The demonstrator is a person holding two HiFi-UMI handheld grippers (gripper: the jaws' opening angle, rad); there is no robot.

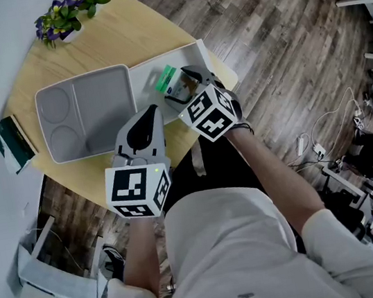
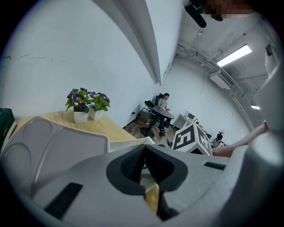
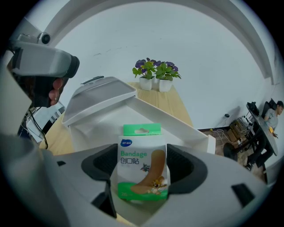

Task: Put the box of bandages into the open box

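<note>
The box of bandages (image 1: 168, 79), white and green with "Bandage" printed on it (image 3: 142, 168), stands upright between the jaws of my right gripper (image 1: 182, 88), which is shut on it. It hangs just over the near end of the open white box (image 1: 146, 86), whose far wall (image 3: 177, 120) shows behind it. The box's grey lid (image 1: 88, 112) lies open to the left. My left gripper (image 1: 145, 116) hovers at the table's near edge by the lid, shut and holding nothing (image 2: 144, 165).
The round wooden table (image 1: 113, 37) carries two pots of purple flowers (image 1: 70, 7) at its far edge and a dark green book (image 1: 14, 144) at its left edge. A wall runs behind the table. Wood floor with cables and chairs lies to the right.
</note>
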